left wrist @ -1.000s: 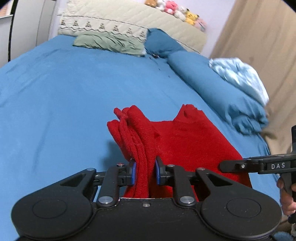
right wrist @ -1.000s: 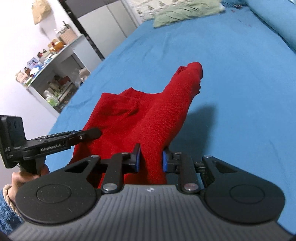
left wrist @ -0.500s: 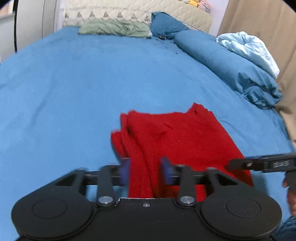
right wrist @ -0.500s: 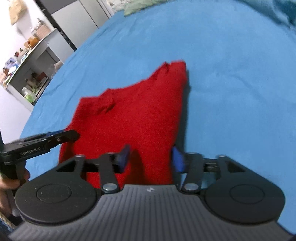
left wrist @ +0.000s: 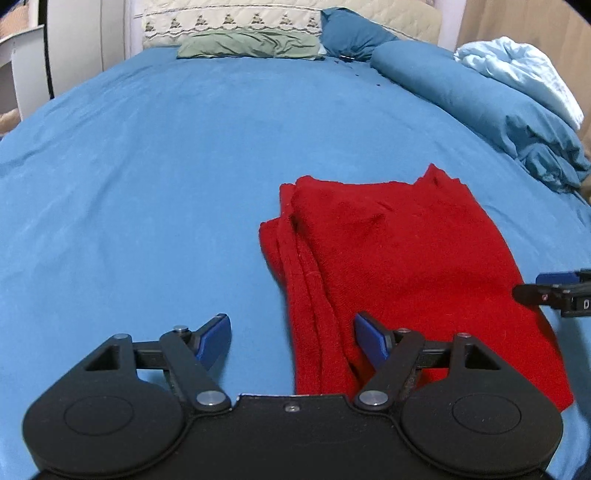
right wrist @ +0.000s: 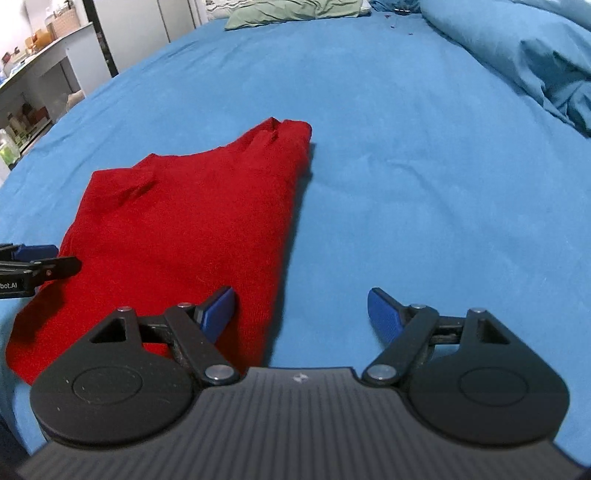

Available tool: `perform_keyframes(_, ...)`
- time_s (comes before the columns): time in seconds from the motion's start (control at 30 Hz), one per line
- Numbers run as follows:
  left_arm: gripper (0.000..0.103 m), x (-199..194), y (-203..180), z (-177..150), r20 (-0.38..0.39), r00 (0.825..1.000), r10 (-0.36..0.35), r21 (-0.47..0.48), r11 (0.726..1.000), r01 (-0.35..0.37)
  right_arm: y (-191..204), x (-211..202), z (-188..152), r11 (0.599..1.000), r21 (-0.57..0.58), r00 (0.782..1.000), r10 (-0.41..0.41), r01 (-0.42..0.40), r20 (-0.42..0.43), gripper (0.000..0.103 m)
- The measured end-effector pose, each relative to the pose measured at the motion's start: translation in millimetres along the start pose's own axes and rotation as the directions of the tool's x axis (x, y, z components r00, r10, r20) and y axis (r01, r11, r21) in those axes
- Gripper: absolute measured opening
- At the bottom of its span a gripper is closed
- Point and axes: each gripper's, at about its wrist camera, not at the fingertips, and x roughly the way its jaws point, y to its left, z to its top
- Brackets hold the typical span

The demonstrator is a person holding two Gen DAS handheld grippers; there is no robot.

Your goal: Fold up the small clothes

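A red knitted garment [left wrist: 406,266] lies folded flat on the blue bed sheet [left wrist: 147,184]; its layered left edge shows several folds. My left gripper [left wrist: 291,334] hovers low over that near left edge. Its jaws are opening, with the edge between the blue pads and neither pad pressing on it. In the right wrist view the garment [right wrist: 184,229] spreads to the left. My right gripper [right wrist: 301,306] is at its near right edge with its jaws opening. Its left fingertip [right wrist: 218,310] is over the cloth, its right one over bare sheet. Each gripper's tip shows in the other view [left wrist: 546,286] [right wrist: 48,258].
A green pillow [left wrist: 251,44] and a cream quilted headboard [left wrist: 258,18] are at the far end of the bed. A rolled blue duvet [left wrist: 480,96] with a pale blue blanket [left wrist: 517,66] lines the right side. Shelves [right wrist: 33,92] and a white cabinet [right wrist: 147,29] stand beyond the left edge.
Both grippers held the red garment lifted a second ago. They have sunk toward the bed and opened, and the garment now lies flat on the sheet.
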Motion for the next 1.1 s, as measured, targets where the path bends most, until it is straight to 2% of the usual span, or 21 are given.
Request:
perform_keyframes(0.13,0.075,-23,-7,10,0.028,0.999,0.018,-0.013,1.000,-0.017,3,-24,2,1.000,0.009,0.999,0.005,-0.005,0.046,0.094)
perform_keyframes(0.3,0.078,-94,-31,23,0.125,0.988,0.089,0.014,0.996,-0.092,21,-106,6,1.000,-0.002,0.987,-0.002,0.002,0.159,0.095)
perform_keyframes(0.37,0.086,-130,-41,24,0.166,0.980,0.106,0.017,0.994,-0.110,28,-141,4,1.000,0.008,0.983,-0.006,0.005,0.183,0.103)
perform_keyframes(0.43,0.103,-167,-51,20,0.216,0.969,0.123,0.010,0.992,-0.128,34,-174,0,0.999,0.033,0.980,-0.012,0.005,0.197,0.103)
perform_keyframes(0.5,0.103,-198,-59,14,0.257,0.957,0.137,0.000,0.990,-0.142,40,-205,-7,0.999,0.043,0.976,-0.027,0.018,0.216,0.103)
perform_keyframes(0.63,0.103,-238,-72,-3,0.230,0.962,0.150,-0.004,0.988,-0.153,56,-249,-23,0.997,0.044,0.981,-0.076,0.069,0.181,0.103)
perform_keyframes(0.77,0.103,-256,-81,-25,0.187,0.967,0.171,0.005,0.985,-0.175,70,-275,-47,0.994,0.038,0.985,-0.109,0.105,0.133,0.103)
perform_keyframes(0.83,0.103,-259,-84,-37,0.165,0.968,0.190,0.015,0.981,-0.195,77,-280,-60,0.991,0.036,0.985,-0.136,0.133,0.108,0.103)
perform_keyframes(1.1,0.103,-267,-92,-71,0.109,0.978,0.176,0.019,0.984,-0.179,93,-279,-100,0.989,0.035,0.988,-0.148,0.146,0.049,0.103)
